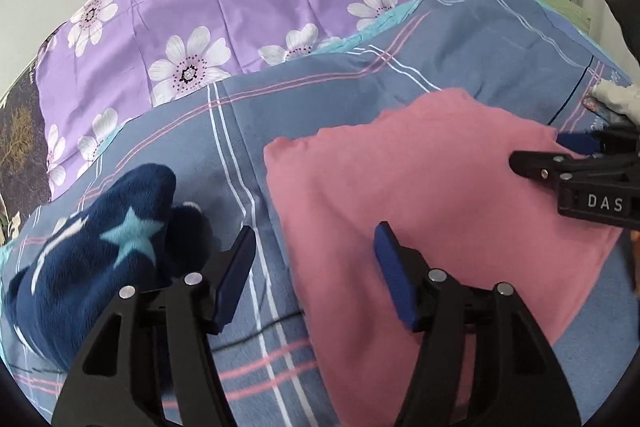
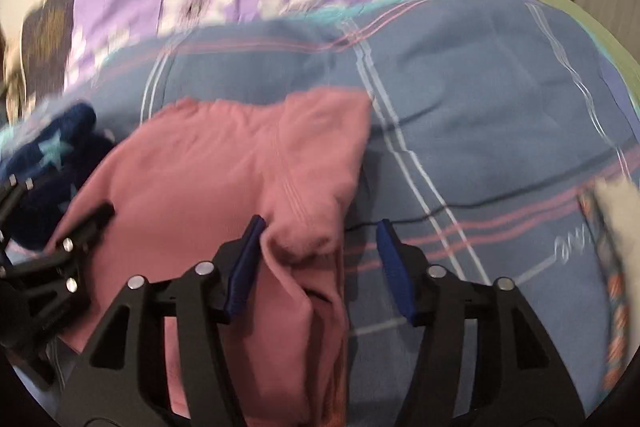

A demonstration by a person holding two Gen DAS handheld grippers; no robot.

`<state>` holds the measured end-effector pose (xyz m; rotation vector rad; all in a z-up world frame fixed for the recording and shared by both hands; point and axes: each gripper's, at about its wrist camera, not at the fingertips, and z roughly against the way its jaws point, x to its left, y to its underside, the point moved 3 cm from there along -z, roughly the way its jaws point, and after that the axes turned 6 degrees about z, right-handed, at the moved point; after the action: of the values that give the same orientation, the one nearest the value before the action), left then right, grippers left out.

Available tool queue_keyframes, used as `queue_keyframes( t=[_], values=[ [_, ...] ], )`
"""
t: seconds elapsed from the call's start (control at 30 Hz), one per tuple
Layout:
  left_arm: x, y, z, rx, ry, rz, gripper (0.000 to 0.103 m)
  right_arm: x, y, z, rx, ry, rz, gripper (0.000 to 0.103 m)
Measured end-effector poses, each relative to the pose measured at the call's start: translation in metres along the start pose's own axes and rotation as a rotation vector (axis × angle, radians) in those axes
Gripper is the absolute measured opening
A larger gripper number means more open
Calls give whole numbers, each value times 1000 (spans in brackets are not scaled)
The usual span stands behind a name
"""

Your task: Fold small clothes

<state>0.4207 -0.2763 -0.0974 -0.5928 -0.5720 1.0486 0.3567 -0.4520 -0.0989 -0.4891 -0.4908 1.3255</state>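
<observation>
Nearest the left wrist camera, the left gripper (image 1: 316, 267) stood with its blue-padded jaws spread apart and nothing pinched between them: its right pad hung over the near-left part of the pink garment (image 1: 432, 195), its left pad over the bare plaid bedsheet (image 1: 240, 131). Whether either pad touched the cloth could not be told.

That pink garment lay flattened on the sheet as a rough four-sided shape, its long axis running from the far-left corner towards the near-right one in the left view. In the right wrist view the same garment (image 2: 224, 171) showed a stitched seam running from far to near, and its right edge was bunched into a raised fold.

Over that bunched fold the right gripper (image 2: 320, 263) stood with jaws spread as well; the fold rose between the pads and lay against the left one, well clear of the right one, so nothing was clamped. From the left view this gripper (image 1: 560, 155) reached in from the right over the garment's far-right corner.

Just left of the pink piece lay a dark blue fleece item with pale stars (image 1: 92, 251), crumpled, separated from it by a strip of sheet. Behind the plaid sheet was a purple cloth printed with white flowers (image 1: 240, 3). No containers were visible.
</observation>
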Motion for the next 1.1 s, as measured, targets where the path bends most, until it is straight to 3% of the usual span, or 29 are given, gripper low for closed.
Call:
queue_keyframes(
  t=[0.1,0.23,0.43,0.57,0.73,0.9,1.1],
  values=[
    [-2,7,6,22,13,-17,63,-1,9,10,-8,24,-44,65],
    [-3,24,35,-6,41,-6,76,4,29,43,-54,66,-13,66],
    [5,62,110,-83,127,68,102,7,89,131,-138,129,74,92],
    [3,86,162,-110,152,70,102,8,126,185,-176,120,58,100],
    [-2,107,219,-132,164,81,102,20,157,249,-241,109,26,101],
    [-3,130,285,-220,176,121,102,28,183,301,-299,119,9,101],
    [-8,149,343,-298,142,83,102,43,210,349,-342,108,14,101]
  ],
)
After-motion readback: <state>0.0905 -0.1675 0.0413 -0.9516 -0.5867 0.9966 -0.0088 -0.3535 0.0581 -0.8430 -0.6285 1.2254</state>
